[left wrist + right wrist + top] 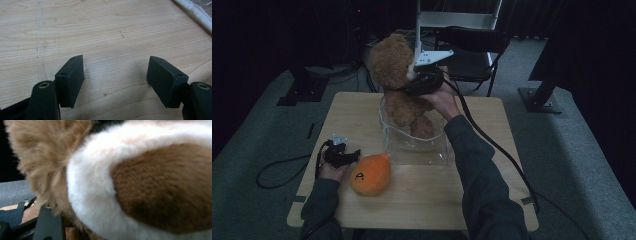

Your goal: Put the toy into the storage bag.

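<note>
Item: brown teddy bear (399, 82), long axis upright, clamped at the head by the right gripper (418, 75), legs inside the clear plastic bag (439, 150) directly below; left gripper (343, 154) rested wide open and empty on the table (422, 200) beside the orange plush toy (371, 175); no legible writing.

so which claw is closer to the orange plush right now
Left. The left claw rests open on the table right beside the orange plush, while the right claw is up at the far side, gripping the teddy bear over the clear bag.
</note>
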Available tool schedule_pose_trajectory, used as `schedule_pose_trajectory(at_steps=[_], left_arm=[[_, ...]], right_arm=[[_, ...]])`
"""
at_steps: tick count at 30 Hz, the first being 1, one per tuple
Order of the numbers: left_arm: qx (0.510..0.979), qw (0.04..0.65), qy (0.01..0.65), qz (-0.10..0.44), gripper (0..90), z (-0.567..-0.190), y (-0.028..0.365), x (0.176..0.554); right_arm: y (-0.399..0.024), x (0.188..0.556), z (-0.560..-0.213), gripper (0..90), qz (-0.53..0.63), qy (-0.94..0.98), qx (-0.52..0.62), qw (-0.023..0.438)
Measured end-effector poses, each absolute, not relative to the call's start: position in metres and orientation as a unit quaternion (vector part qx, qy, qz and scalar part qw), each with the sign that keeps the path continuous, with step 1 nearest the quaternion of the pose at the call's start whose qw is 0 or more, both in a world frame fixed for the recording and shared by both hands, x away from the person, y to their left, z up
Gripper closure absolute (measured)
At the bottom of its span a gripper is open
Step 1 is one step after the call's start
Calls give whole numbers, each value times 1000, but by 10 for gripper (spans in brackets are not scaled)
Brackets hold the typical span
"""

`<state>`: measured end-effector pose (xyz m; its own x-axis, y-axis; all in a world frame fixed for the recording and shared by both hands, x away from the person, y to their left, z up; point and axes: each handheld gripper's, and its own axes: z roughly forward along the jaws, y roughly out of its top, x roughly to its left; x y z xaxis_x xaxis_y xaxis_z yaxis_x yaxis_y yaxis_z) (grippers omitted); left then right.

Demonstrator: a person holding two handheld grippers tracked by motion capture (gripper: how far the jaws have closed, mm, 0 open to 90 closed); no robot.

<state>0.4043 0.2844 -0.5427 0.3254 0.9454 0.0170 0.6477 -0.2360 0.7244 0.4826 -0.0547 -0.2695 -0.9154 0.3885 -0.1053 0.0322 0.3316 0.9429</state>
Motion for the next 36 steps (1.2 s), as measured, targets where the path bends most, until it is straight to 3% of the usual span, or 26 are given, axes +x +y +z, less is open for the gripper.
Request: schedule_pose_trajectory(at_steps=[36], left_arm=[[750,317,531,234,306,-543,284,404]], right_arm=[[-73,492,-295,335,554,803,165,148]])
